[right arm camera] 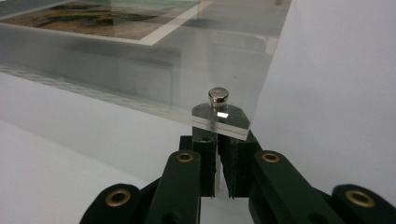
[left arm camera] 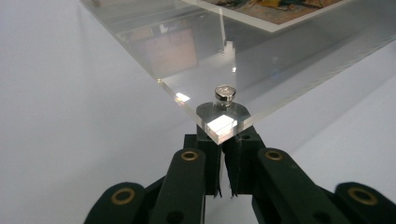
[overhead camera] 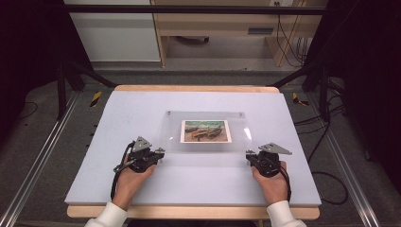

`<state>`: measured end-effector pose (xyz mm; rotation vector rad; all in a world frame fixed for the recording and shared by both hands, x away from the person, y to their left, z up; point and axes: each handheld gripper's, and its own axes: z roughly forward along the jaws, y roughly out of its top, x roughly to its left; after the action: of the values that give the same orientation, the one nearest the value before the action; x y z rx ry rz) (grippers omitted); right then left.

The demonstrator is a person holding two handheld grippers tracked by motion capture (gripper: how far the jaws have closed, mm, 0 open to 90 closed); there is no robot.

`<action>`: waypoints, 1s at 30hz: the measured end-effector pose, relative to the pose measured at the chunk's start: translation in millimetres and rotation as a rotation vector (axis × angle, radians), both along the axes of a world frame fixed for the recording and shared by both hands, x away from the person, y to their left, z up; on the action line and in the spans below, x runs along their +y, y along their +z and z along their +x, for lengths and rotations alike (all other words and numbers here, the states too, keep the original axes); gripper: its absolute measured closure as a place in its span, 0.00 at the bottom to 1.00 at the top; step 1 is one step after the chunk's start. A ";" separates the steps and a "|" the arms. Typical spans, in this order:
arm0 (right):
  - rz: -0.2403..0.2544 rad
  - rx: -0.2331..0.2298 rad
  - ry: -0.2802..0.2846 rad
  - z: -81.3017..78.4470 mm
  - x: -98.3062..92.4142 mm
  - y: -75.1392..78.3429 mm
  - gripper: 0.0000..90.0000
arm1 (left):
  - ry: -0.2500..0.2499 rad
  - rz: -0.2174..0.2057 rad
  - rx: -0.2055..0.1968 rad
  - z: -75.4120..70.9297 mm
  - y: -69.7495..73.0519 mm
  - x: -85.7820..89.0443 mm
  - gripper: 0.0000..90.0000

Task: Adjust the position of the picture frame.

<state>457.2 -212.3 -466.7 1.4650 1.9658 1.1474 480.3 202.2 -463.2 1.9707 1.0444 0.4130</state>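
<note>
No readable text, label, brand or number anywhere — not on the clear acrylic panel (overhead camera: 205, 132), not on the white-bordered painted landscape print (overhead camera: 205, 130) under it. Just yellow-and-black hazard stripes (overhead camera: 96, 98) on the floor — wordless.

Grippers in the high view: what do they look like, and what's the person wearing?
Both are black. The left gripper and the right gripper each carry a grey three-cornered plate on top and trail a black cable. Up close, the jaws show brass-coloured rivets. The sleeves are white.

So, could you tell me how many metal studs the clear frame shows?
4: one at each corner of the frame: near-left, near-right, far-left, far-right.
</note>
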 end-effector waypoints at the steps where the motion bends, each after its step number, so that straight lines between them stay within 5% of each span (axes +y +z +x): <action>1: 0.002 0.005 -0.001 -0.1 0.1 -0.1 0.94 | -0.003 0.006 0.001 0.1 0.1 0.0 0.93; 12: -0.006 0.023 0.015 0.4 -0.9 -1.4 0.91 | -0.043 0.072 -0.001 -1.2 0.1 0.3 0.88; 19: -0.021 0.035 0.035 -2.5 -5.9 0.2 0.55 | -0.063 0.095 0.021 -2.3 1.0 5.5 0.55; 30: -0.007 0.009 0.048 -9.3 -10.4 8.3 0.25 | -0.089 0.097 0.076 -3.9 7.3 7.1 0.20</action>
<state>447.9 -222.7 -458.3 1.4293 2.0197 1.1551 476.4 209.3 -455.8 2.1248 0.9956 0.3480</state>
